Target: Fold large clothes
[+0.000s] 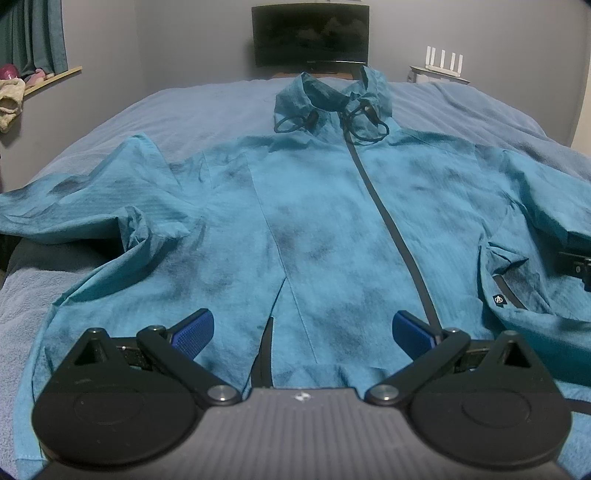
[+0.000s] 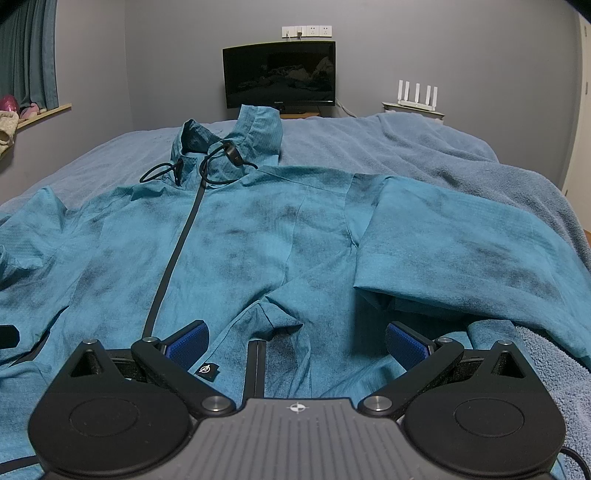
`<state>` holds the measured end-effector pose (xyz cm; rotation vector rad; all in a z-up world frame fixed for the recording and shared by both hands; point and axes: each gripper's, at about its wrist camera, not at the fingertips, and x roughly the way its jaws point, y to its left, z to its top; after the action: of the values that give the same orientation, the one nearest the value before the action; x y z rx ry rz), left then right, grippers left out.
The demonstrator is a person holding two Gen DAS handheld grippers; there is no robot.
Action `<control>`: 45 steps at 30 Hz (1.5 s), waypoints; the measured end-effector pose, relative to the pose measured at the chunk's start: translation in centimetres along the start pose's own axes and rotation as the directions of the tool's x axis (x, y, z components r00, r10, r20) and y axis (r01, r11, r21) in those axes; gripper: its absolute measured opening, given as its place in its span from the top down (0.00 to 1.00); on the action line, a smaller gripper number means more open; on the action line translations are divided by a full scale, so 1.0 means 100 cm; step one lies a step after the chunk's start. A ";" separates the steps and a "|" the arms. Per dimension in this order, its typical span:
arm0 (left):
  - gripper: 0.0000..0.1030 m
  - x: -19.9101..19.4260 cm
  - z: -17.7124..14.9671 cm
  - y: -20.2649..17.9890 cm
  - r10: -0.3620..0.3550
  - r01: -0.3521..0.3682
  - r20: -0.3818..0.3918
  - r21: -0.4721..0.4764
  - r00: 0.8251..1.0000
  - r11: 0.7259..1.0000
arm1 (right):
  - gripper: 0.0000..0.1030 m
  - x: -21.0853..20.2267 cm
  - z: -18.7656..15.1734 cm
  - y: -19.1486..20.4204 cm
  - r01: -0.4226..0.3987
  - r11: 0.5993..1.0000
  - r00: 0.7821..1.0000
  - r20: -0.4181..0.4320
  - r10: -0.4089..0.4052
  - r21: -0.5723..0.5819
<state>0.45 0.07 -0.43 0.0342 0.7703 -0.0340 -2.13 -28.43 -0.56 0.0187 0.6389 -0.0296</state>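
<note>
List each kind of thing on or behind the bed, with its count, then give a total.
Teal jacket: 1
Blue blanket: 1
Dark monitor: 1
White router: 1
Wall socket strip: 1
Total: 5

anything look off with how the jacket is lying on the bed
Mostly flat and zipped, but the jacket has one sleeve bunched and wrinkled on the left of the left wrist view, and the drawcords sprawl loose at the collar.

Each hand-held gripper (image 1: 301, 332) (image 2: 297, 341): black linkages; blue ribbed pads; grey ridged, seemingly plastic body.
</note>
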 end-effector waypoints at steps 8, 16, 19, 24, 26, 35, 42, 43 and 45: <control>0.00 0.001 -0.002 -0.005 -0.002 0.002 -0.004 0.006 1.000 1.000 | 0.00 0.000 0.000 0.000 0.000 1.000 1.000 -0.001 0.000 0.000; 0.00 0.002 -0.003 -0.005 -0.002 0.002 -0.005 0.007 1.000 1.000 | 0.00 -0.001 -0.001 0.000 0.000 1.000 1.000 -0.002 0.000 0.000; 0.00 0.002 -0.004 -0.006 -0.003 0.004 -0.007 0.008 1.000 1.000 | 0.00 0.000 -0.001 0.000 0.000 1.000 1.000 -0.002 0.000 0.000; 0.00 0.001 -0.008 -0.009 -0.006 0.006 -0.011 0.009 1.000 1.000 | 0.00 0.000 -0.001 0.000 0.000 1.000 1.000 -0.003 0.000 0.000; 0.00 0.001 -0.009 -0.010 -0.007 0.007 -0.012 0.009 1.000 1.000 | 0.00 0.001 0.000 0.000 0.000 1.000 1.000 -0.003 0.000 0.001; 0.00 0.004 -0.003 -0.004 -0.007 0.007 -0.014 0.008 1.000 1.000 | 0.00 0.001 -0.001 0.001 0.000 1.000 1.000 -0.004 0.000 0.001; 0.00 0.003 -0.003 -0.005 -0.007 0.007 -0.015 0.007 1.000 1.000 | 0.00 0.001 -0.001 0.001 0.001 1.000 1.000 -0.005 -0.001 0.001; 0.00 0.004 -0.002 -0.005 -0.006 0.006 -0.015 0.007 1.000 1.000 | 0.00 0.001 -0.001 0.001 0.001 1.000 1.000 -0.005 -0.001 0.000; 0.00 0.003 -0.002 -0.004 -0.006 0.006 -0.015 0.007 1.000 1.000 | 0.00 0.001 -0.001 0.000 0.001 1.000 1.000 -0.005 -0.001 0.000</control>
<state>0.51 -0.37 -0.86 0.0391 0.7852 -0.0425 -2.06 -28.40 -0.69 0.0189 0.6439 -0.0303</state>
